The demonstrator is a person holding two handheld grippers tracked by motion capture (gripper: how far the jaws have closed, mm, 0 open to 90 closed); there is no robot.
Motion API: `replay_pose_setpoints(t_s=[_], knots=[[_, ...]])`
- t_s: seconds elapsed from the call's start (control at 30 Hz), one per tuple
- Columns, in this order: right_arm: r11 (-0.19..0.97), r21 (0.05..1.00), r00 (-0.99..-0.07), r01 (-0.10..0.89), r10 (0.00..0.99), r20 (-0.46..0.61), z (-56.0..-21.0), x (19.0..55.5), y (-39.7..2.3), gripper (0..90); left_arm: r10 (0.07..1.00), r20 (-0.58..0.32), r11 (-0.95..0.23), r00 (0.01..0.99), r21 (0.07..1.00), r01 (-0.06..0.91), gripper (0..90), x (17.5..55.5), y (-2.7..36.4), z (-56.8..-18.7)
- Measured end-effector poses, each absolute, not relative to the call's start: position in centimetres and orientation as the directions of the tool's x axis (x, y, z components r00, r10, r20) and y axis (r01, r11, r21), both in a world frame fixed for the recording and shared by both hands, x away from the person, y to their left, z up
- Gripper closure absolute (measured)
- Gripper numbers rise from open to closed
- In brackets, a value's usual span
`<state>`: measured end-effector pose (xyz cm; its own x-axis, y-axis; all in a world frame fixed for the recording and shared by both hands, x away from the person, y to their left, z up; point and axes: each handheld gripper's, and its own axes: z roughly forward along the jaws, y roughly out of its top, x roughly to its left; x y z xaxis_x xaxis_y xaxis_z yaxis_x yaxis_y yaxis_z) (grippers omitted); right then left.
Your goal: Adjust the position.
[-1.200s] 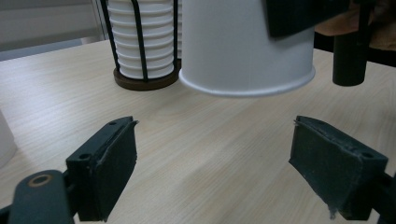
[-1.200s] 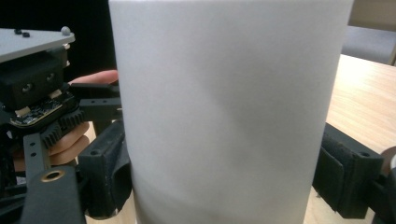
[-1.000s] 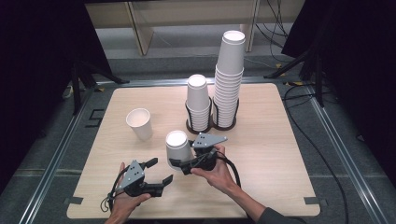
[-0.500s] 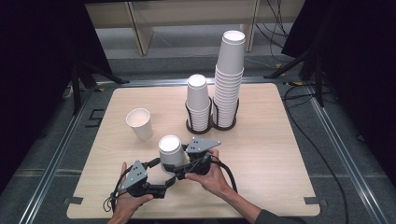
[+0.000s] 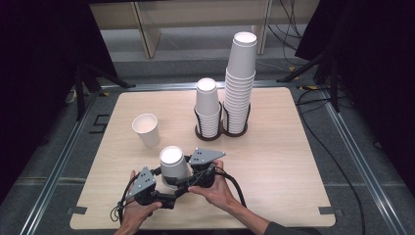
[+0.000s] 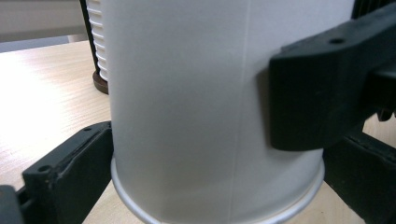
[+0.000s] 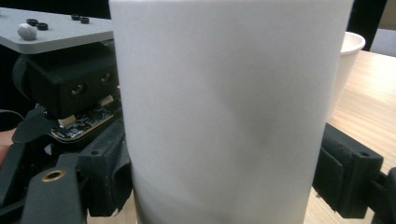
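A white paper cup (image 5: 173, 165) stands upside down, rim downward, near the table's front edge. My right gripper (image 5: 179, 177) comes in from the right and is shut on the cup's wall (image 7: 224, 116), with a black pad pressed on either side. My left gripper (image 5: 169, 190) lies in front of the cup at the left. Its jaws have just been opening and now stand wide, with the cup's rim end (image 6: 210, 177) between them. One of the right gripper's fingers (image 6: 317, 93) presses the cup's side in the left gripper view. Whether the rim rests on the table I cannot tell.
An upright white cup (image 5: 146, 129) stands at the left of the wooden table (image 5: 293, 161). Behind the middle, a short cup stack (image 5: 207, 105) and a tall cup stack (image 5: 240, 83) sit in a black ring holder (image 5: 215, 133). Cables trail off the table's right side.
The right gripper has carried the upside-down cup leftward and toward the front edge, up to the left gripper. The left gripper's jaws have opened and now stand around the cup.
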<state>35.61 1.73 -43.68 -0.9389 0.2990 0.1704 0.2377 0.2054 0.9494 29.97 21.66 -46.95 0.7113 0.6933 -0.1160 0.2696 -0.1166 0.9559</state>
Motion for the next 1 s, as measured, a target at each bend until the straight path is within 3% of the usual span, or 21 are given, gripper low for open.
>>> replay_pose_setpoints(t_s=[0.33,1.0], knots=[[0.199,0.953,-0.939,0.229,0.302,0.163,-43.9,35.5,1.8,18.4,0.689,-0.158,-0.080,0.707,0.953,0.291,0.0,30.1,21.9,-46.9],[0.214,0.952,-0.936,0.219,0.322,0.143,-42.8,35.5,1.6,13.4,0.693,-0.068,-0.154,0.718,0.959,0.239,10.7,29.8,21.9,-46.4]])
